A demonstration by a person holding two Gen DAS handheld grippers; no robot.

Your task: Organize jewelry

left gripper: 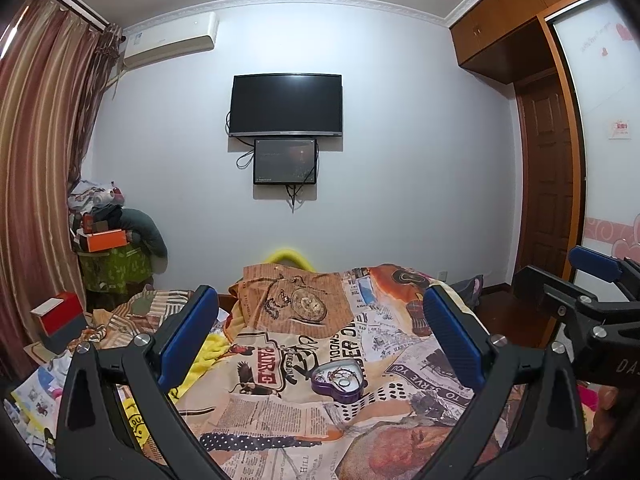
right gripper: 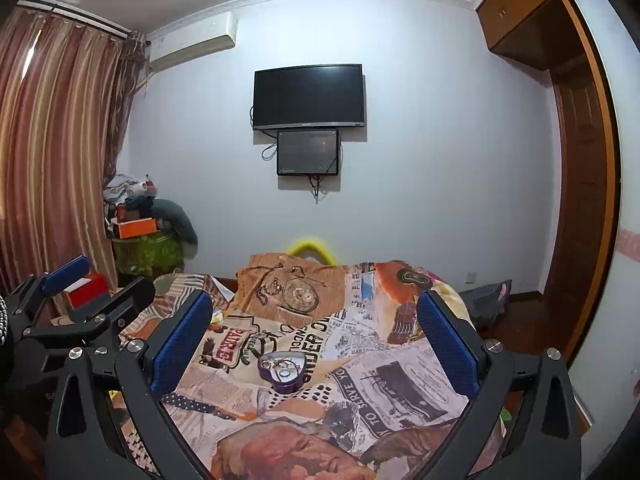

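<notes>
Heart tin point(left gripper: 339, 382) on bed point(left gripper: 280, 420), tip toward me. My left claw point(left gripper: 320, 340) and right claw point(right gripper: 316, 344) wide, empty. Only the left view shows a doorway point(left gripper: 544, 184).

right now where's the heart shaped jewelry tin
The purple heart-shaped tin lies open on the newspaper-print bedspread, low and centre in both wrist views, between each gripper's open fingers, rings inside.

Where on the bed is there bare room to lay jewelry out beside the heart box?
Open bedspread lies all around the purple heart-shaped box, nearer both open grippers. The far end holds a brown printed bag. The left side, by the red box, is cluttered.
</notes>
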